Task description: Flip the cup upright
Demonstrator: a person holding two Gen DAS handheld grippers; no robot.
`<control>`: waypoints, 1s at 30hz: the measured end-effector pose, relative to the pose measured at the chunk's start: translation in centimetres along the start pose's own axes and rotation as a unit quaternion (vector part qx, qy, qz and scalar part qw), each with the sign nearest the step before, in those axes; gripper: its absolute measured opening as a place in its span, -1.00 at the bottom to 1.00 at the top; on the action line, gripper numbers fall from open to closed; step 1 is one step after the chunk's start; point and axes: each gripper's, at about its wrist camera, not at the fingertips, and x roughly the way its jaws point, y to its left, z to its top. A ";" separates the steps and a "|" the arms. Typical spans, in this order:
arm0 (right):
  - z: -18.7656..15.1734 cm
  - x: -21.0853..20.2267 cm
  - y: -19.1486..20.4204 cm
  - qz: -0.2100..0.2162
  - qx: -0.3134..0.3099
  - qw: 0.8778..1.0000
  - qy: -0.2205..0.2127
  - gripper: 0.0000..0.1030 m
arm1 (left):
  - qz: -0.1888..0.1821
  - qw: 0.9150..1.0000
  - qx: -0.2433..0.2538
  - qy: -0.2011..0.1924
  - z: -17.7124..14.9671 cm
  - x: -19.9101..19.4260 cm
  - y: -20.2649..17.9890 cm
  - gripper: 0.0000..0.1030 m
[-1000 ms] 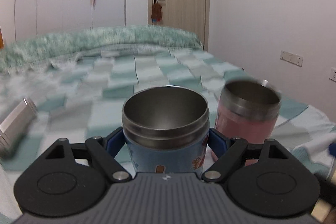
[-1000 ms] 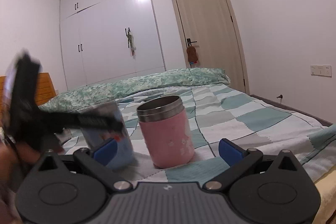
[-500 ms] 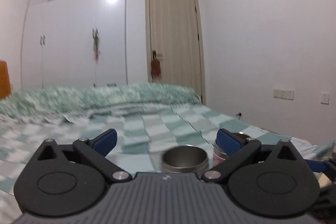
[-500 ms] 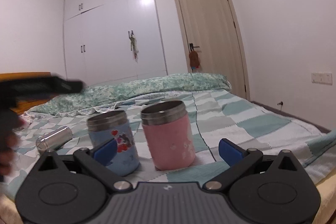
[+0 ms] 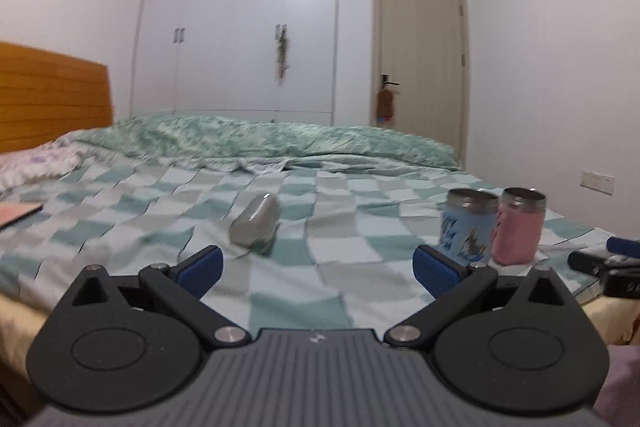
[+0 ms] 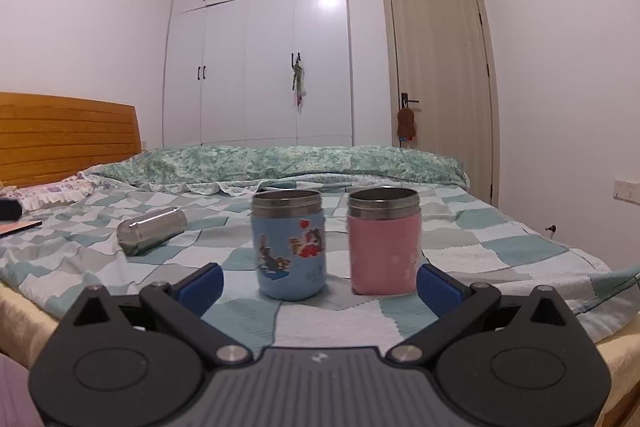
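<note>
A blue cartoon-print cup [image 6: 289, 245] and a pink cup [image 6: 383, 242] stand upright side by side on the checked bedspread [image 6: 460, 251], mouths up. A bare steel cup [image 6: 151, 225] lies on its side to their left. In the left wrist view the steel cup [image 5: 255, 219] lies ahead, and the blue cup [image 5: 468, 223] and pink cup [image 5: 519, 225] stand at the right. My left gripper [image 5: 316, 267] is open and empty, near the bed's front edge. My right gripper [image 6: 318, 285] is open and empty, just in front of the two upright cups.
A wooden headboard [image 6: 68, 137] and pillows are at the left, a folded green quilt [image 6: 280, 163] across the far side. A white wardrobe [image 6: 260, 47] and a door [image 6: 440, 83] stand behind. The other gripper's black body [image 5: 604, 267] shows at the right edge.
My left gripper let go of the blue cup, opened and drew back and left; it now faces the lying steel cup. The right gripper stayed nearly still.
</note>
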 end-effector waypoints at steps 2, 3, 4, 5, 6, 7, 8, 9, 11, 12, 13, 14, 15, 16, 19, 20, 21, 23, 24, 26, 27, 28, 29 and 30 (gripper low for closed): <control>-0.1 -0.2 0.7 0.000 -0.009 1.000 -0.004 1.00 | 0.013 1.000 -0.003 -0.005 -1.2 -0.4 0.7 1.00; -0.1 -0.3 1.0 0.001 -0.013 1.000 -0.006 1.00 | 0.017 1.000 -0.001 -0.006 -1.8 -0.3 0.8 1.00; -0.2 -0.3 1.2 0.001 -0.015 1.000 -0.009 1.00 | 0.022 1.000 0.003 -0.008 -2.5 -0.1 0.9 1.00; -0.3 -0.4 1.4 0.000 -0.017 1.000 -0.013 1.00 | 0.030 0.999 0.009 -0.010 -3.1 0.0 0.9 1.00; -0.3 -0.5 1.5 0.000 -0.019 1.000 -0.014 1.00 | 0.039 0.999 0.016 -0.010 -3.7 0.3 0.7 1.00; -0.3 -0.4 1.6 0.001 -0.020 1.000 -0.015 1.00 | 0.043 0.999 0.019 -0.008 -4.1 0.6 0.7 1.00; -0.3 -0.4 1.7 -0.001 -0.022 1.000 -0.016 1.00 | 0.043 0.999 0.018 -0.005 -4.2 0.9 0.7 1.00; -0.4 -0.4 1.8 -0.002 -0.023 1.000 -0.016 1.00 | 0.043 0.999 0.014 -0.008 -4.3 0.8 0.8 1.00; -0.4 -0.2 1.9 -0.005 -0.024 1.000 -0.015 1.00 | 0.037 0.999 0.007 -0.018 -4.3 0.6 1.1 1.00; -0.5 -0.2 1.9 -0.008 -0.024 1.000 -0.016 1.00 | 0.039 0.999 0.006 -0.018 -4.4 0.6 1.1 1.00; -0.5 -0.2 1.9 -0.011 -0.024 0.999 -0.018 1.00 | 0.041 0.999 0.006 -0.017 -4.4 0.9 1.0 1.00; -0.5 -0.2 1.9 -0.014 -0.024 0.999 -0.019 1.00 | 0.041 0.999 0.004 -0.016 -4.4 0.9 1.1 1.00; -0.6 -0.2 1.8 -0.018 -0.023 0.999 -0.019 1.00 | 0.042 0.999 0.003 -0.016 -4.5 0.9 1.1 1.00; -0.6 -0.2 1.8 -0.020 -0.023 0.999 -0.019 1.00 | 0.042 0.999 0.003 -0.015 -4.5 0.9 1.1 1.00; -0.6 -0.4 1.7 -0.024 -0.021 0.999 -0.024 1.00 | 0.042 0.999 0.001 -0.016 -4.5 0.9 1.2 1.00; -0.7 -0.4 1.6 -0.024 -0.020 0.999 -0.024 1.00 | 0.043 0.999 0.000 -0.017 -4.5 0.9 1.2 1.00; -0.7 -0.5 1.6 -0.025 -0.019 0.999 -0.024 1.00 | 0.044 0.999 -0.001 -0.017 -4.5 0.9 1.2 1.00; -0.7 -0.4 1.6 -0.025 -0.018 0.999 -0.024 1.00 | 0.043 0.999 -0.002 -0.015 -4.6 1.0 1.2 1.00; -0.6 -0.4 1.6 -0.025 -0.018 0.999 -0.024 1.00 | 0.043 0.999 -0.002 -0.015 -4.6 1.0 1.2 1.00; -0.7 -0.4 1.6 -0.025 -0.018 0.999 -0.025 1.00 | 0.043 0.999 -0.002 -0.015 -4.6 1.0 1.2 1.00; -0.7 -0.4 1.6 -0.026 -0.018 0.999 -0.025 1.00 | 0.043 0.999 -0.002 -0.015 -4.6 1.0 1.2 1.00; -0.7 -0.5 1.6 -0.026 -0.018 0.999 -0.026 1.00 | 0.043 0.999 -0.002 -0.015 -4.6 1.0 1.2 1.00; -0.7 -0.5 1.5 -0.026 -0.018 0.999 -0.027 1.00 | 0.042 0.999 -0.003 -0.015 -4.6 1.0 1.2 1.00; -0.7 -0.5 1.5 -0.026 -0.018 0.999 -0.028 1.00 | 0.041 0.999 -0.003 -0.016 -4.6 1.0 1.2 1.00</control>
